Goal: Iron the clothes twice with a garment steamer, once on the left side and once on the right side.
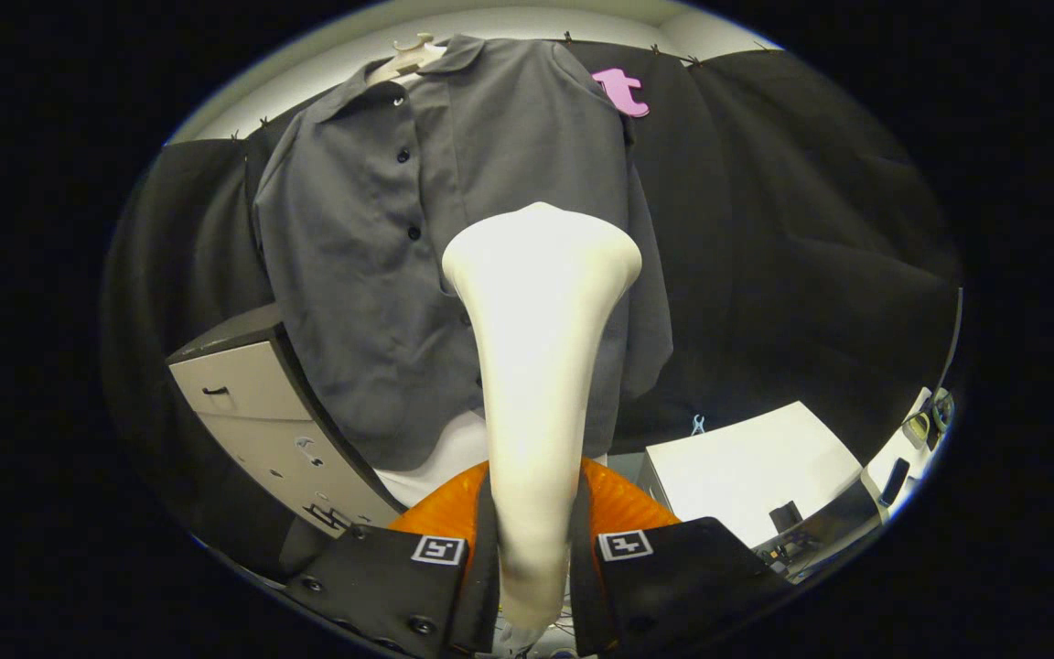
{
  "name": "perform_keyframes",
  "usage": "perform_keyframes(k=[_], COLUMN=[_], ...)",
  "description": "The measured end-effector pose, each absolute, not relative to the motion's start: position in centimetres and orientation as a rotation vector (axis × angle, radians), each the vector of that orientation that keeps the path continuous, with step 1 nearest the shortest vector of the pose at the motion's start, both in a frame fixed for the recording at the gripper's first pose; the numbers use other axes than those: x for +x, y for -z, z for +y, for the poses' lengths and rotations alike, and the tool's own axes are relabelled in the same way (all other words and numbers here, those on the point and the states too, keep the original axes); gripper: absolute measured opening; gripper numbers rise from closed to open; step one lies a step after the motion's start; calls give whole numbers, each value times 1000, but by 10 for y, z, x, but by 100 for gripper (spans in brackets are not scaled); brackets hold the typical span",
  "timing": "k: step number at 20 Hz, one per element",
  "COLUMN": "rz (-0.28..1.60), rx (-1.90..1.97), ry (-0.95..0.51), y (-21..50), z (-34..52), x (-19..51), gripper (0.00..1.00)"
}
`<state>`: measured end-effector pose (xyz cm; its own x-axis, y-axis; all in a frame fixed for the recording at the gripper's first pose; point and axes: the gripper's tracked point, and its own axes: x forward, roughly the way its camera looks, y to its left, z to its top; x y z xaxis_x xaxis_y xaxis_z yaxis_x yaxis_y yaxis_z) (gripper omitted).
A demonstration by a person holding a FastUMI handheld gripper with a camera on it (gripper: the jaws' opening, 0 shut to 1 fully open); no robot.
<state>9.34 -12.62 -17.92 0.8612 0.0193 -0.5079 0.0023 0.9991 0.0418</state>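
We saw the gripper (532, 558) closed on the handle of the cream garment steamer (536, 366), one black finger (399, 586) pressing each side of it, each finger carrying a square black-and-white marker; the steamer rose straight ahead from between the fingers, narrow at the grip and widening to a broad rounded head; that head stood in front of the grey shirt (454, 238), over its right half just beside the button placket, though we could not tell whether it touched the cloth. The shirt hung on a pale hanger (408, 57), collar uppermost, dark buttons running down the front, its hem falling loose above something white; behind the fingers, at the foot of the steamer, we saw a ribbed orange shape (623, 503). To the left of the shirt stood a grey cabinet (252, 403) with a dark top and a drawer handle, tilted in our view; to the right, beyond the fingers, lay a white table (747, 467) with a few small dark objects at its near edge.
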Motion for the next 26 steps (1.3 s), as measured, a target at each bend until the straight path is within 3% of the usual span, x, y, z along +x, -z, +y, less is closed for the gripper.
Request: perform_keyframes(k=[26], rz=[181], rx=[-12], ry=[-131], y=[-17], z=[-26], x=[41], gripper=[39])
